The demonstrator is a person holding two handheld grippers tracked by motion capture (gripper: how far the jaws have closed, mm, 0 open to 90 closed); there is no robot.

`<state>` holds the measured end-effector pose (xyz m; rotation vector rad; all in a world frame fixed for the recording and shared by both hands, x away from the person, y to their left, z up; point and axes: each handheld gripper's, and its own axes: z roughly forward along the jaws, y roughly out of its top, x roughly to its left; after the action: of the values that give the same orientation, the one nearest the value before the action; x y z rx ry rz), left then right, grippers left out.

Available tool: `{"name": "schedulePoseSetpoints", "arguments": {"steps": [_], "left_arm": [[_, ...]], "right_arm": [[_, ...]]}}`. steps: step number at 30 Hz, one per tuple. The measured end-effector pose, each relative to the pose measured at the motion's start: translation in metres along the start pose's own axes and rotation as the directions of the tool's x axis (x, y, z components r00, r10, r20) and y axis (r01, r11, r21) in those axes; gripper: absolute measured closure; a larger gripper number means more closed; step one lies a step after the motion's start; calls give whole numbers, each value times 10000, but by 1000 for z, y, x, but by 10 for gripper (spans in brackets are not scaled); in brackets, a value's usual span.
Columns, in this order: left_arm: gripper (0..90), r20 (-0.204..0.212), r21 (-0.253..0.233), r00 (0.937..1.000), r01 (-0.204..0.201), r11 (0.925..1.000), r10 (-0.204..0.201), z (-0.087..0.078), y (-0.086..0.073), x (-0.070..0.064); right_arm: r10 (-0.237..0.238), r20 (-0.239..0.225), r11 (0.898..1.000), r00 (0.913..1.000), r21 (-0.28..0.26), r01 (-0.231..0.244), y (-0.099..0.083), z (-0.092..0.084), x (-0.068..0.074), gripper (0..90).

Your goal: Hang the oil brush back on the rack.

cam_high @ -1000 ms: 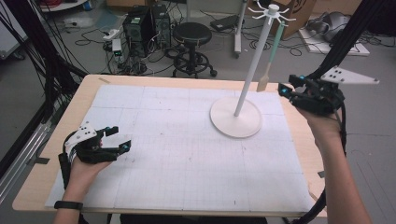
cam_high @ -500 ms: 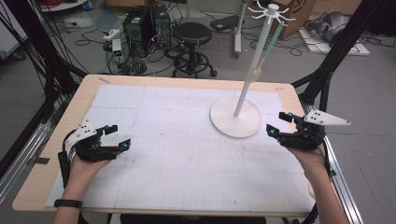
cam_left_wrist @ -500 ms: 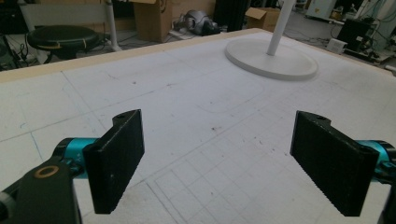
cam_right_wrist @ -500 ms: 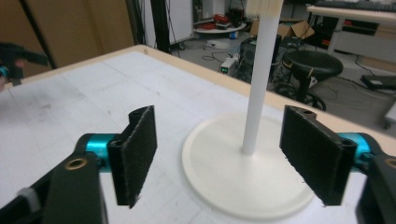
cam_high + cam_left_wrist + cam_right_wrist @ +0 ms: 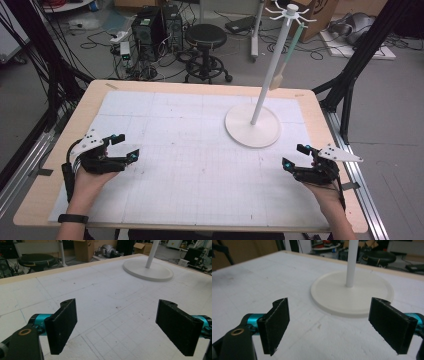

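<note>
**Both Grippers Low Over Worktop, Nothing Held**

Right gripper (image 5: 295,156): positioned near the right front of the worktop (image 5: 60,150), just in front of the white stand (image 5: 252,126). Fingers (image 5: 274,325) wide apart after just opening, nothing between them. Left gripper (image 5: 122,146): positioned near the left front edge, well apart from the stand. Fingers (image 5: 61,326) likewise wide apart and empty. Stand upright at right rear of the gridded mat (image 5: 190,150); spatula (image 5: 287,57) hung from its top hooks.

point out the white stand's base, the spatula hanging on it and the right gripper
stand base (image 5: 252,127), high view, on the flat round disc beside the pole
spatula (image 5: 276,80), high view, on its pale blade at the bottom end
right gripper (image 5: 294,156), high view, midway between its open fingertips
</note>
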<state>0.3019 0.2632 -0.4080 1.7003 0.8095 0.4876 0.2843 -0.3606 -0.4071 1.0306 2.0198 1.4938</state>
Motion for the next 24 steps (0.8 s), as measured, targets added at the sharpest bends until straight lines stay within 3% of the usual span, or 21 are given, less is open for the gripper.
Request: {"name": "schedulePoseSetpoints", "arguments": {"steps": [12, 15, 24], "left_arm": [[180, -48, -80, 10000, 50, 10000, -50, -1, 0, -1], [180, -45, -80, 10000, 45, 10000, -45, -1, 0, -1], [180, -46, -107, 10000, 65, 9999, -66, 0, 0, 0]], "right_arm": [[85, 261, 9997, 9996, 243, -92, -11, -4, -4, 157], [-163, 373, 9990, 9992, 416, 147, -13, -3, -3, 157], [-123, 351, 9989, 9993, 460, 107, -15, -4, -3, 156]]}}
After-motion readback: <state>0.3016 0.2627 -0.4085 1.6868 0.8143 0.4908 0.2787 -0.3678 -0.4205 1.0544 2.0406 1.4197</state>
